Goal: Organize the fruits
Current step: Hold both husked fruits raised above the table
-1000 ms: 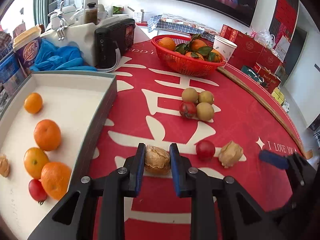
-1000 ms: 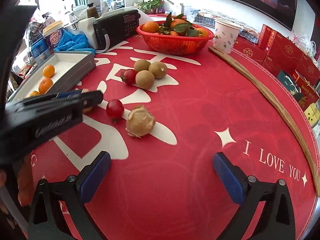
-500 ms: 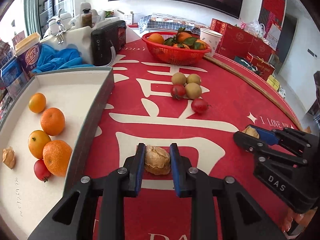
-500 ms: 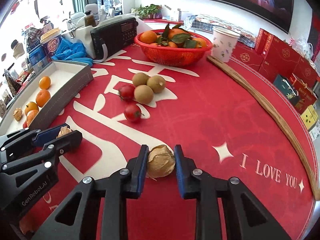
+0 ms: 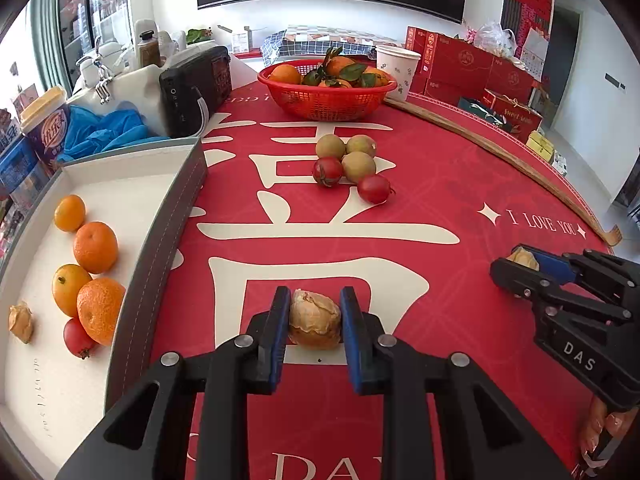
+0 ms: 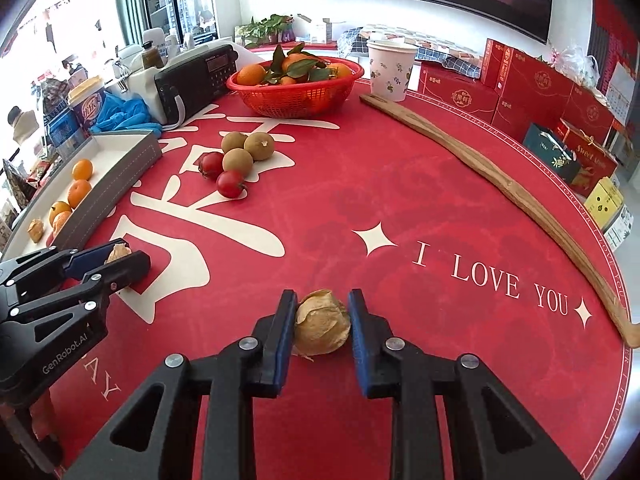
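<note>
My left gripper (image 5: 315,314) is shut on a papery brown husk fruit (image 5: 315,324) and holds it above the red tablecloth, right of the white tray (image 5: 160,236). My right gripper (image 6: 322,320) is shut on a second husk fruit (image 6: 321,328). In the right wrist view the left gripper (image 6: 120,258) shows at the left. In the left wrist view the right gripper (image 5: 520,262) shows at the right. The tray holds several oranges (image 5: 95,247), a red tomato (image 5: 78,338) and a husk fruit (image 5: 21,322). Three brown round fruits (image 5: 359,166) and two tomatoes (image 5: 373,189) lie mid-table.
A red basket of oranges (image 5: 328,94) stands at the back with a paper cup (image 5: 397,66) beside it. A black radio (image 5: 196,88), a blue cloth (image 5: 106,132) and a drink cup (image 5: 44,128) sit behind the tray. A wooden stick (image 6: 500,184) lies along the right edge near red boxes (image 6: 532,92).
My right gripper has shut on the second husk fruit and drawn it back from the tomato. Both grippers have pulled back toward the table's near side with their fruits.
</note>
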Demonstrator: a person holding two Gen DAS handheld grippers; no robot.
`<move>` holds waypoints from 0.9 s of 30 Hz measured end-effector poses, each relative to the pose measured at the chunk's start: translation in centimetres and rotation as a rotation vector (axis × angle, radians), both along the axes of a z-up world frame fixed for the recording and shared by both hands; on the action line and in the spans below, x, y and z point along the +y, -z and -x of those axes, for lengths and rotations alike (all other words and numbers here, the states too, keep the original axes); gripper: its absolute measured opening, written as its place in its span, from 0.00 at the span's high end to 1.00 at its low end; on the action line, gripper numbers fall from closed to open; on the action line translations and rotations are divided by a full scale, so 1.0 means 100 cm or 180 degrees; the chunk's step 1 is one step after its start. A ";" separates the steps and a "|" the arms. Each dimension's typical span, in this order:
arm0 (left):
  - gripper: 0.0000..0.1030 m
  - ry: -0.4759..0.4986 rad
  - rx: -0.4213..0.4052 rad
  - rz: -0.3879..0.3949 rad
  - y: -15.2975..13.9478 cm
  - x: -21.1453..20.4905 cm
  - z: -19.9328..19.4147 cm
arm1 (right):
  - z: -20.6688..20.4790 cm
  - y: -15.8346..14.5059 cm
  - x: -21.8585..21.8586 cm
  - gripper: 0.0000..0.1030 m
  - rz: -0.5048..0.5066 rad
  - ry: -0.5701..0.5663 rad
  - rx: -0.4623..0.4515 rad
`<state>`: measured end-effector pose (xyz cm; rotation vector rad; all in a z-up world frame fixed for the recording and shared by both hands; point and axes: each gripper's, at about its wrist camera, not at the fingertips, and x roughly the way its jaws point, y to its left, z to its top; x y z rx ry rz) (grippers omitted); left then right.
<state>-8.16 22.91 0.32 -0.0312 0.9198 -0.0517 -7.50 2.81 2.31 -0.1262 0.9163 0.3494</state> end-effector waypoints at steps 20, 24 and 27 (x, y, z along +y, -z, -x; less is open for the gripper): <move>0.74 0.0001 -0.0001 -0.0003 0.000 0.000 0.000 | 0.000 0.000 0.003 0.74 0.0083 0.0008 -0.0051; 0.74 0.0001 -0.0001 -0.0005 0.000 0.000 0.000 | 0.000 0.000 0.004 0.74 0.0083 0.0008 -0.0052; 0.74 0.0001 -0.0001 -0.0003 0.000 0.000 0.000 | 0.000 0.000 0.004 0.74 0.0088 0.0008 -0.0055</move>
